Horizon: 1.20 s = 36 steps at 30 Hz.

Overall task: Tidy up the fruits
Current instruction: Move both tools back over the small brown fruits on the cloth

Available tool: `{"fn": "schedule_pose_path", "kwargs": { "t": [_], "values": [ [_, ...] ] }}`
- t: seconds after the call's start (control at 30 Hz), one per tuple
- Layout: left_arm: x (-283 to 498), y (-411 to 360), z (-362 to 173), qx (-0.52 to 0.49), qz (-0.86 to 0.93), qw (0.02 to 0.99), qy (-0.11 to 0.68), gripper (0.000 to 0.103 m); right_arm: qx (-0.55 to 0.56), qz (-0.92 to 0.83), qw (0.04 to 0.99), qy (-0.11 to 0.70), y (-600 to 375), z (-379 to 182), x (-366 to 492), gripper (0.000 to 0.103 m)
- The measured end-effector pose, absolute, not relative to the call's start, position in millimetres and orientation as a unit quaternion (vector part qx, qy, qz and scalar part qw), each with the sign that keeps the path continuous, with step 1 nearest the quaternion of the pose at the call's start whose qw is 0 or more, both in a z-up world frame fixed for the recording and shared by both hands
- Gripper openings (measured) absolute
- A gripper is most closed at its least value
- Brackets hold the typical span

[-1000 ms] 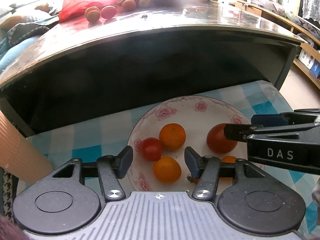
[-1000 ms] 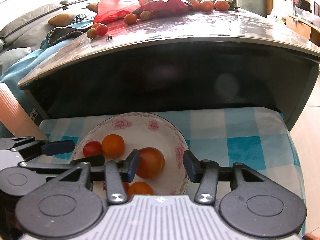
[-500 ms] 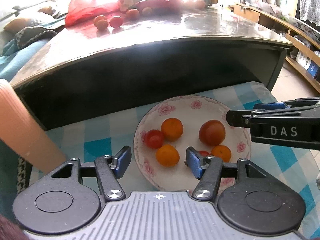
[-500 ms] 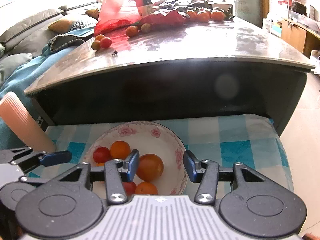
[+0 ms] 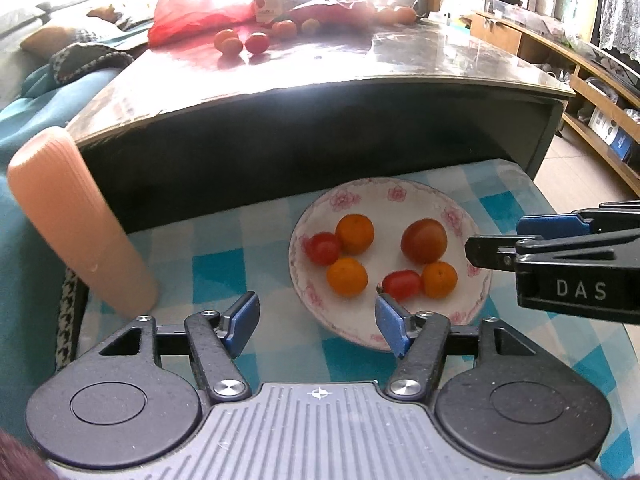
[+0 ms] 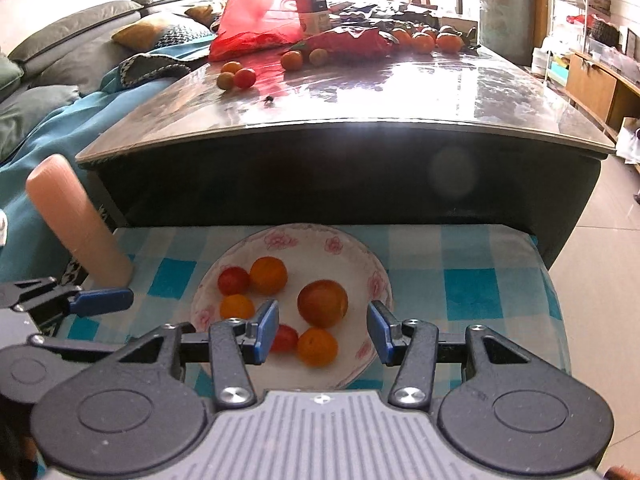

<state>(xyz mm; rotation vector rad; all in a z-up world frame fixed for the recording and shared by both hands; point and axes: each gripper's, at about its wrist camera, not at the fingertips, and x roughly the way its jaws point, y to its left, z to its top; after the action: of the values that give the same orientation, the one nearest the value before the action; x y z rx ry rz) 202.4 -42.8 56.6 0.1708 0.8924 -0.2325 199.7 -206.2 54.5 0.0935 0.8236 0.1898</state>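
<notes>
A white plate with pink flowers (image 5: 400, 196) (image 6: 372, 264) sits on a blue checked cloth. It holds several fruits: a large red-brown tomato (image 5: 424, 240) (image 6: 322, 303), small oranges (image 5: 354, 233) (image 6: 268, 275) and cherry tomatoes (image 5: 323, 248) (image 6: 233, 280). My left gripper (image 5: 316, 323) is open and empty above the plate's near left edge. My right gripper (image 6: 322, 332) is open and empty over the plate's near side; it also shows at the right of the left wrist view (image 5: 560, 256). More loose fruits (image 5: 240, 42) (image 6: 236, 76) lie on the far table.
A glossy dark table (image 5: 360, 60) (image 6: 360, 96) stands behind the cloth, with a red plastic bag (image 6: 256, 20), a carton (image 6: 314, 12) and oranges (image 6: 424, 40). A peach ribbed cylinder (image 5: 80, 220) (image 6: 76, 220) leans at the left. A sofa (image 6: 60, 64) is far left.
Both grippers have risen and pulled back from the plate, so the plate looks smaller and more of the table top shows. Both stay open and empty.
</notes>
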Motion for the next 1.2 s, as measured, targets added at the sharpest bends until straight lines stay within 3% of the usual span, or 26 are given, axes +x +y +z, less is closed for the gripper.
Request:
{"fn": "schedule_pose_path", "kwargs": {
  "t": [1.2],
  "values": [
    [128.5,12.5,21.0,0.115,-0.162,0.848,0.492,0.073,-0.03,0.194,0.855,0.48,-141.7,13.1,113.2,0.062]
  ]
}}
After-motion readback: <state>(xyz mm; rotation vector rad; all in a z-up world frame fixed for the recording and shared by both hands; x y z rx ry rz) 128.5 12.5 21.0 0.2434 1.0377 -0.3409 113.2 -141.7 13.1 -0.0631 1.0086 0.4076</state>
